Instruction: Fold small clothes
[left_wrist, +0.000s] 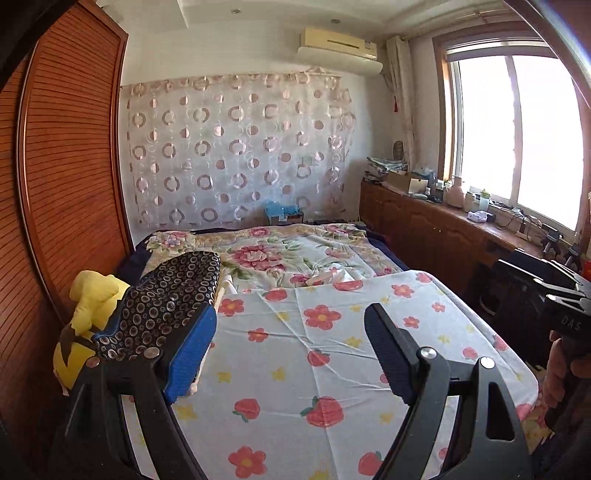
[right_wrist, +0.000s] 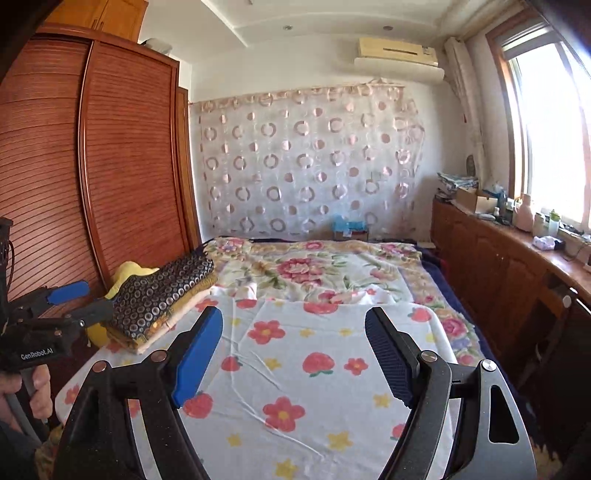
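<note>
Left wrist view: our left gripper (left_wrist: 291, 350) fingers are spread wide, holding nothing above the bed (left_wrist: 332, 369). Our right gripper (right_wrist: 293, 354) likewise. Folded clothes (right_wrist: 162, 295) sit stacked at the bed's left edge.

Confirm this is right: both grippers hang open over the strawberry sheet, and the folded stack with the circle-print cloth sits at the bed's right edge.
Wrong side: the folded stack sits at the bed's left edge, by the wardrobe, as the right wrist view shows. Both grippers are open.

"DAS" in pale letters on the black body of the right tool (left_wrist: 565, 325), right edge of the left wrist view. "GenRobot.AI" in white on the left tool (right_wrist: 70, 299) body, lower left of the right wrist view.
</note>
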